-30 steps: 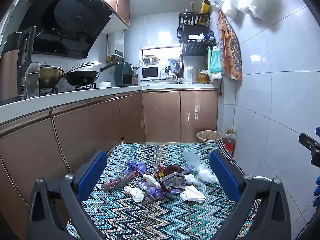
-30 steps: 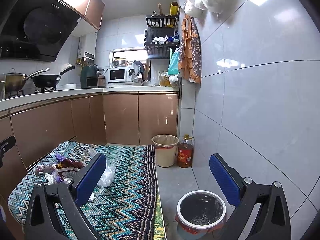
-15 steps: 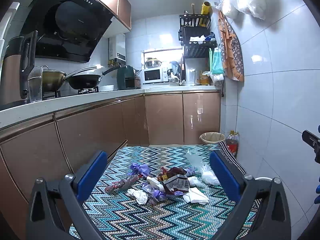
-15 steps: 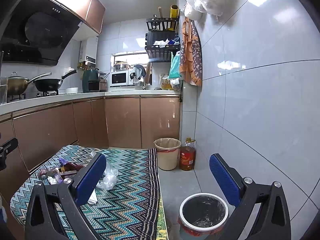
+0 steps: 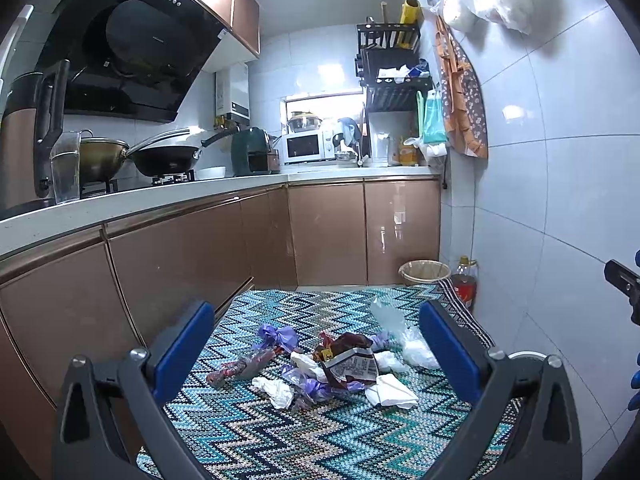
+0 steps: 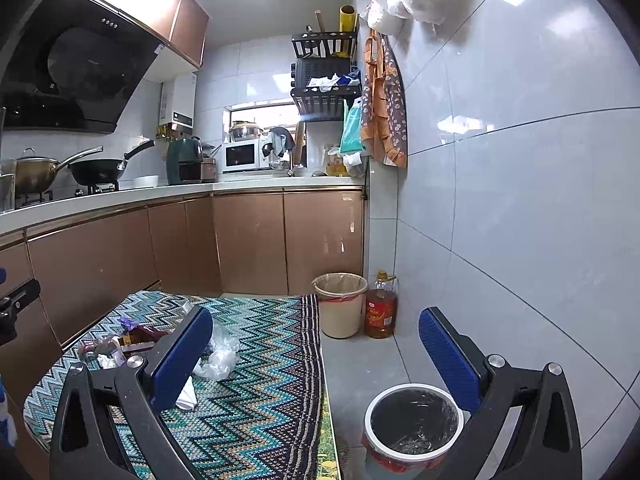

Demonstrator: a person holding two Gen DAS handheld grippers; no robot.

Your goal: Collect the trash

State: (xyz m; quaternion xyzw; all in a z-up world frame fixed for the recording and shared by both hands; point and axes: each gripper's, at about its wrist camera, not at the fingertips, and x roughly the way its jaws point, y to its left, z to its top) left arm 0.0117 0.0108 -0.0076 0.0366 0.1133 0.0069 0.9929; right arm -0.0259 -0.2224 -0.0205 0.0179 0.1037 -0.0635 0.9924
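Since a second ago you have lifted both views a little: the litter now sits lower between the left gripper's (image 5: 316, 356) blue pads, and the lined bin lies closer under the right gripper (image 6: 316, 356). Both tongs are spread wide and hold nothing.

Nothing looks collected yet. The whole pile of trash lies on the teal zigzag-patterned woven mat (image 5: 332, 440): a dark red crumpled snack wrapper with a white label (image 5: 351, 362), purple plastic scraps (image 5: 278, 336), white crumpled tissues (image 5: 390, 390), a clear crinkled plastic bag (image 5: 400, 338) and a long red-and-clear twisted wrapper (image 5: 240, 368). As far as the right view shows, the white-rimmed round bin with a black liner (image 6: 412, 424) has only its liner inside, so I judge every piece is still to go.

That bin stands on the grey floor tiles just off the mat's right edge, near you. A second beige bin with a pale liner (image 6: 340, 304) stands further off against the brown cabinets, with an orange oil bottle (image 6: 380, 308) just beside it. Nothing blocks the pile; the pieces overlap, though, so a pinch may drag neighbours, and the thin tissues lie flat on the weave.
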